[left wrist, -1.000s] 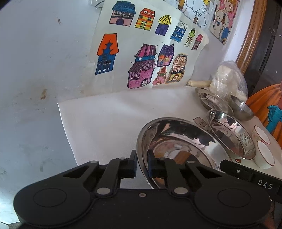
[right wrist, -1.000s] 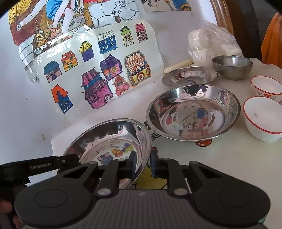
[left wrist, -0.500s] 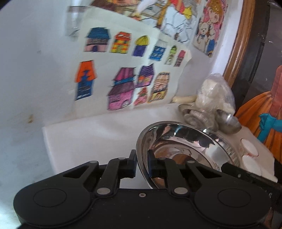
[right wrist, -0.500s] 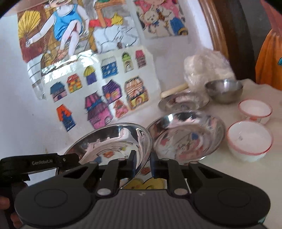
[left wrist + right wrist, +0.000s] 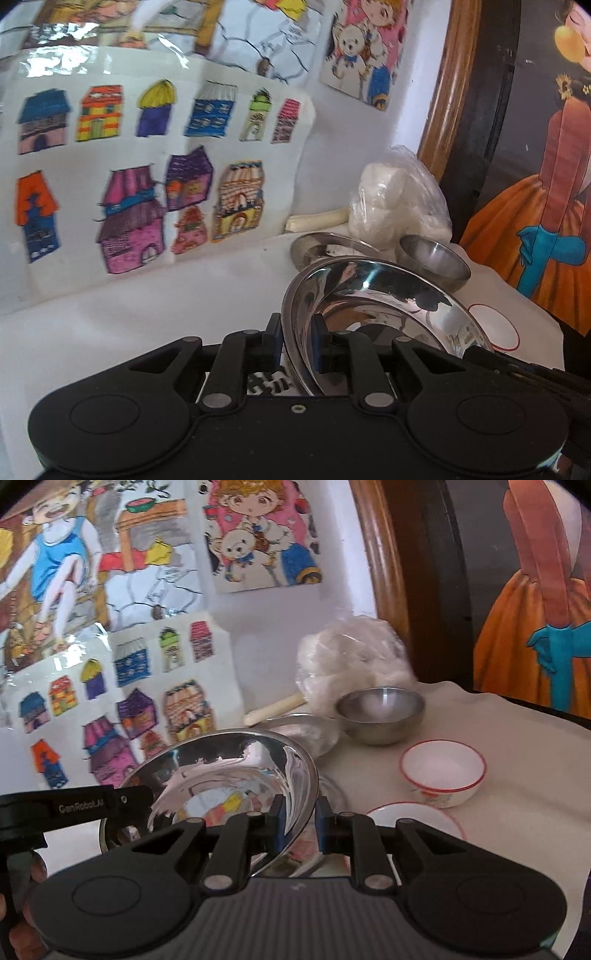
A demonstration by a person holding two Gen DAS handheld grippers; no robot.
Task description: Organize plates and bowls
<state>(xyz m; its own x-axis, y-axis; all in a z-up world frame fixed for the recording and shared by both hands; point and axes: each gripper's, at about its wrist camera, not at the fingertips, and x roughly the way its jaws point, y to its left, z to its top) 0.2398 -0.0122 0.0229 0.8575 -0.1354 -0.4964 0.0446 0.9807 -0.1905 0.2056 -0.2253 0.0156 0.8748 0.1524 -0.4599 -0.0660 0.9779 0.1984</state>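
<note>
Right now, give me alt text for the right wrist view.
The right tool grips the rim of a shiny steel plate held above the table. Behind sit a small steel bowl and two red-rimmed white bowls.

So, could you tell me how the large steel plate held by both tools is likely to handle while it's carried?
The large steel plate looks polished, so its thin rim could slip between the pads. It is pinched on opposite edges by the left tool and right tool, so it probably stays rigid rather than flexing. It appears tilted, so uneven lifting might tip it further.
</note>
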